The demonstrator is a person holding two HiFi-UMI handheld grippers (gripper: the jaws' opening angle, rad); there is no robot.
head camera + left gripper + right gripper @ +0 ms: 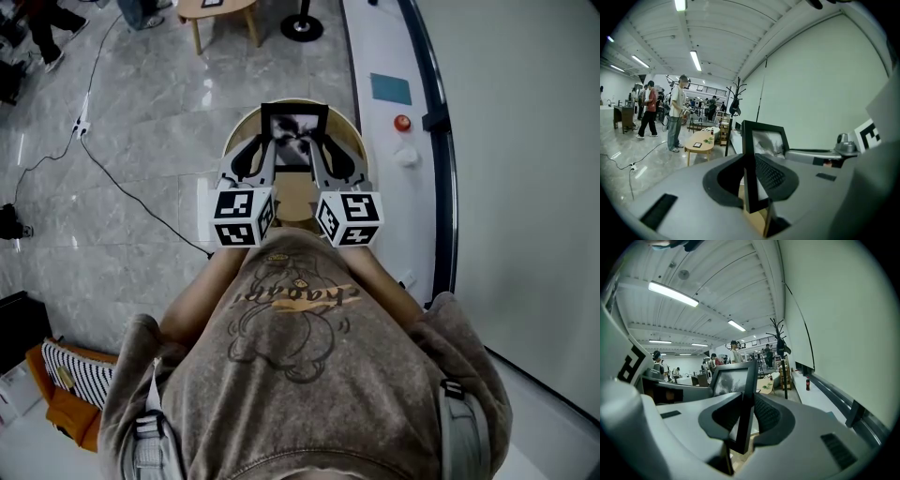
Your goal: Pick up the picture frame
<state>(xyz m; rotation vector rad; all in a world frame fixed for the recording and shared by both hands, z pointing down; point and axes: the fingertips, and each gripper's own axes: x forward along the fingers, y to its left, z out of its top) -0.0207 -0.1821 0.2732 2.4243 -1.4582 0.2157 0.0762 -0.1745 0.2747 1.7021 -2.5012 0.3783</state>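
Black picture frame (295,139) hangs just above the round wooden counter (242,131), left gripper (269,152) clamped on its nine o'clock edge, right gripper (323,152) at three, so the pickup looks done

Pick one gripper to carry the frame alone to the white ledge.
Right, probably. The right gripper clamps the frame edge beside the ledge; the left gripper holds the far edge.

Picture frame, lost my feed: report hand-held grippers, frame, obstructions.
Left hand-held gripper clamped on picture frame left edge; right hand-held gripper on its right edge. Frame upright, above round wooden table. Nothing blocking.
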